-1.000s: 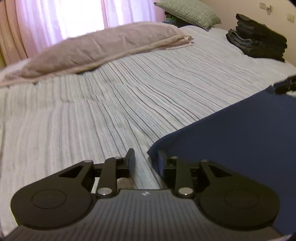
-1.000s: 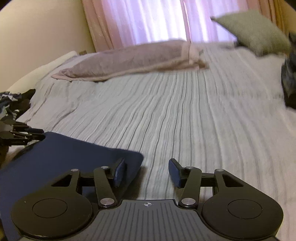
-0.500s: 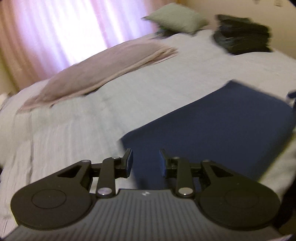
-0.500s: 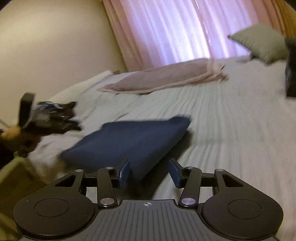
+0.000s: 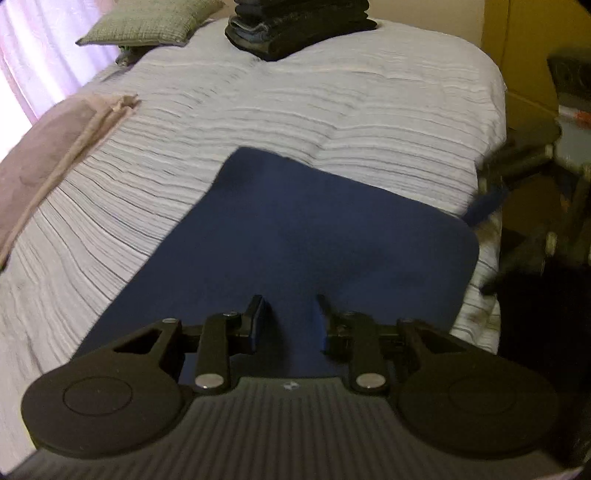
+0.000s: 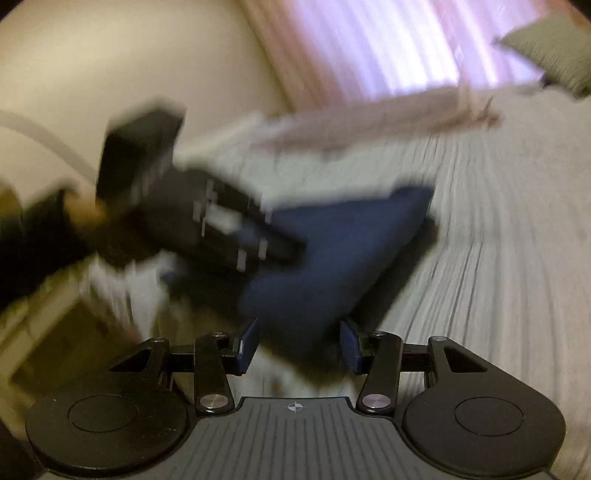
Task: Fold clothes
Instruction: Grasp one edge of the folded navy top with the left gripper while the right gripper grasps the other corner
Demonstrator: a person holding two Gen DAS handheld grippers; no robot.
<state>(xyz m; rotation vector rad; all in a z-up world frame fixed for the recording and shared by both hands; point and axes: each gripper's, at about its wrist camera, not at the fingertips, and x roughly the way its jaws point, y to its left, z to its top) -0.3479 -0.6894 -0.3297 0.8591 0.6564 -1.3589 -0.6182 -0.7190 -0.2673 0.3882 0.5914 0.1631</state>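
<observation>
Folded navy garment lying flat on the striped bedspread, near the bed's edge. Left gripper above the garment's near edge, fingers spread and empty; right gripper likewise released, holding nothing, its view blurred. Stack of dark folded clothes at the far end.

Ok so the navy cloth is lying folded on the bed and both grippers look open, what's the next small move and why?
Probably lower the left gripper onto the near edge of the navy cloth and close on it. Both grippers are open and empty, the right gripper beside the cloth's corner. The cloth lies flat and folded on the bed, and a stack of dark folded clothes sits further back, seemingly where it goes.
</observation>
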